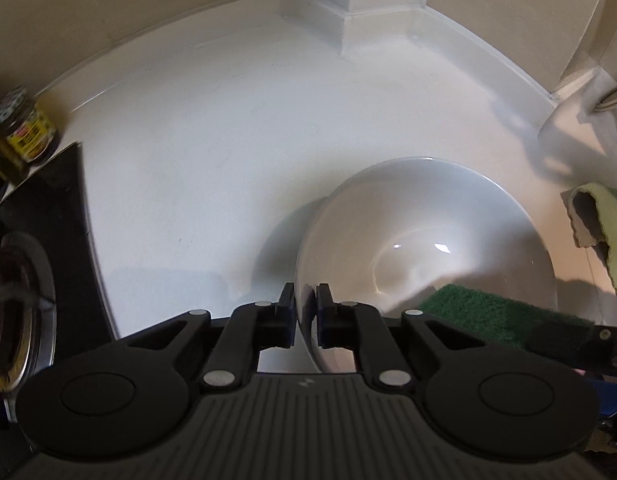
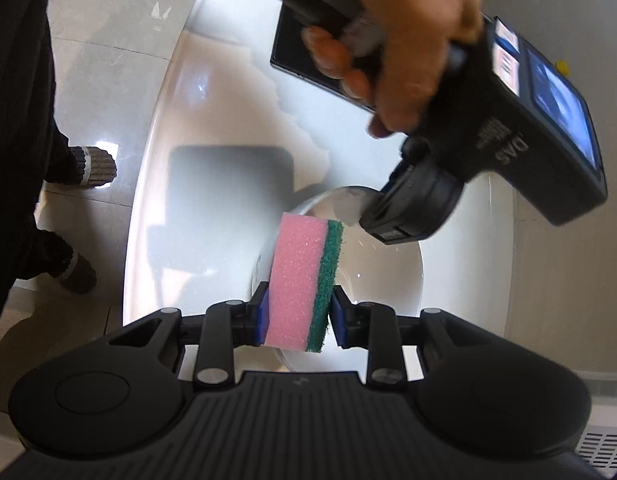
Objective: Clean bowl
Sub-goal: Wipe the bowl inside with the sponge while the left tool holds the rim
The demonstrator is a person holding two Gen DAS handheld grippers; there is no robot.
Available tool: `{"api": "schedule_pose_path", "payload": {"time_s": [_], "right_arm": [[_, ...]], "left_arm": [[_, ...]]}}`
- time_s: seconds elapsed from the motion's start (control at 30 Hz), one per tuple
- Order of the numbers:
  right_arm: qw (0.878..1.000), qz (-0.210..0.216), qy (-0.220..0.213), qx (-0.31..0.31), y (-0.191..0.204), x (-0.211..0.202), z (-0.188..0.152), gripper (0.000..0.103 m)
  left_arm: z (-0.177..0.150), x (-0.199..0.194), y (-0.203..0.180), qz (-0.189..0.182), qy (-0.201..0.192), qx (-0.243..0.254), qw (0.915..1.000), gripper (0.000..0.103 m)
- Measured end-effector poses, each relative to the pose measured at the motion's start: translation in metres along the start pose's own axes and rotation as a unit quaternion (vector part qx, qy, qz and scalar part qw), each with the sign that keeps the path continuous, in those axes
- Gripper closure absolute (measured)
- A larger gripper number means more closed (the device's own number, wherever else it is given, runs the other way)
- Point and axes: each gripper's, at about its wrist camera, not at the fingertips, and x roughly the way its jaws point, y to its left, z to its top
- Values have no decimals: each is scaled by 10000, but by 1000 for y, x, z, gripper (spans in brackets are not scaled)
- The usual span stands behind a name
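While the left tongs (image 1: 305,312) are pinching the rim of the glossy white ceramic bowl (image 1: 424,236) on the white worktop (image 1: 212,152), the right tongs (image 2: 296,316) are gripping a pink-and-green foam sponge (image 2: 304,276) over it; scrubbing looks barely begun, rinsing remaining.

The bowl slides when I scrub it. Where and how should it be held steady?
By the rim, from above: the bowl is open and thin-walled, so one pad fits inside and one outside. The left tongs already pinch it so, opposite the sponge.
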Motion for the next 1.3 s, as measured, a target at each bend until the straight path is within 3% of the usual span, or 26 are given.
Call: {"api": "schedule_pose_path", "payload": {"time_s": [0.13,0.43,0.6,0.7,0.83,1.07,1.13,1.17,1.3], "right_arm": [[9996,-155,195,-162,3,2,-8,76],[9993,-138,255,-232,-1,5,-14,76],[9995,-51,118,-278,-4,2,-4,76],[9997,-5,-39,-232,-4,0,3,76],[9995,31,73,-291,-4,4,-3,76],[9988,-14,276,-415,-4,5,-9,76],[9987,-6,286,-426,-5,6,-8,76],[9987,0,290,-426,-5,7,-8,76],[9987,-21,333,-395,-5,11,-8,76]], "left_arm": [[8,4,2,-113,50,-187,9997,94],[-31,-11,5,-220,-173,-814,9963,86],[-22,-4,2,-15,-172,-503,9986,95],[-14,0,1,57,-133,-248,9996,95],[-16,-1,0,17,-155,-128,9998,95],[-17,2,-1,7,-163,-106,9998,94],[-19,1,0,2,-143,-227,9996,90],[-22,-2,0,51,-124,-298,9995,82],[-35,-8,-4,153,-76,-548,9983,82]]}}
